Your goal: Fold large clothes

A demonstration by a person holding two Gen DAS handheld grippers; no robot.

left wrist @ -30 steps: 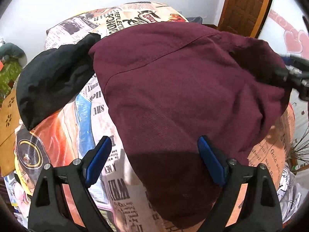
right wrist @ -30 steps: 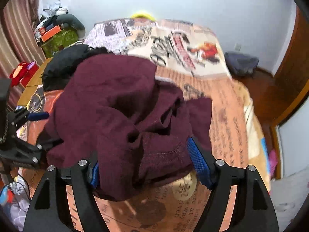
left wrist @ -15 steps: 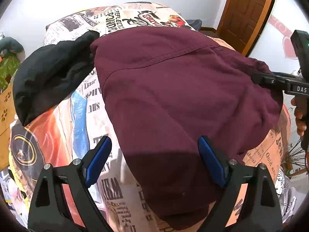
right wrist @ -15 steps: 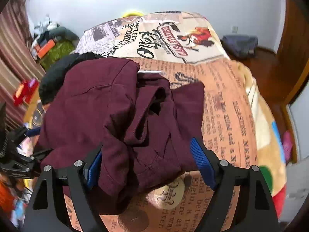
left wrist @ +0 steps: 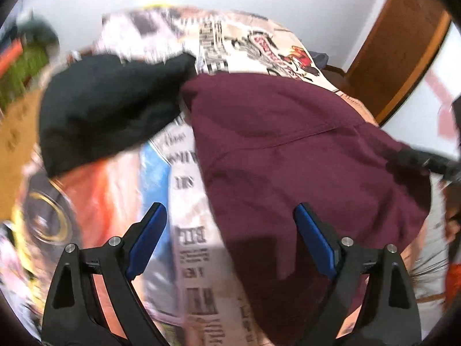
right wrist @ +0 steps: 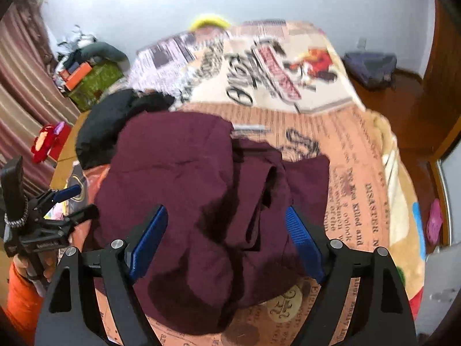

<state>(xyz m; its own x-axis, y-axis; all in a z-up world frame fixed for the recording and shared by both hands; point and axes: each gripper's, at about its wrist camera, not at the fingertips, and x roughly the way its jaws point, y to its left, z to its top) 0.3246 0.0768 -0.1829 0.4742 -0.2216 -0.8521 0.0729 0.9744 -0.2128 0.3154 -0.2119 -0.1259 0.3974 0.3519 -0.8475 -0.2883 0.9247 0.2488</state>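
Observation:
A large maroon garment [left wrist: 288,150] lies spread on the bed, its near hem dark under my shadow. My left gripper [left wrist: 227,216] hovers open over the garment's left edge, with nothing pressed between the blue pads [left wrist: 147,239]. In the right wrist view the maroon garment [right wrist: 178,173] shows a bunched, folded-over part on its right side. My right gripper [right wrist: 226,213] stands open above that bunch, and its pads touch no cloth. The left gripper [right wrist: 79,201] shows at the garment's left edge, held by a hand with an orange sleeve [right wrist: 20,297]. The right gripper's dark finger [left wrist: 426,161] reaches over the garment's right side.
A black garment [left wrist: 109,109] lies heaped against the maroon one's far left corner. The bed carries a newspaper-print blanket [right wrist: 360,201]. A wooden door [left wrist: 397,43] stands at the right, a dark bag [right wrist: 371,66] on the floor, and boxes and clutter [right wrist: 95,80] by the striped curtain [right wrist: 17,86].
The right gripper's jaws have widened and the maroon cloth bunched over its left pad has dropped free onto the bed. Both grippers have shifted sideways and rolled, and the views are now blurred.

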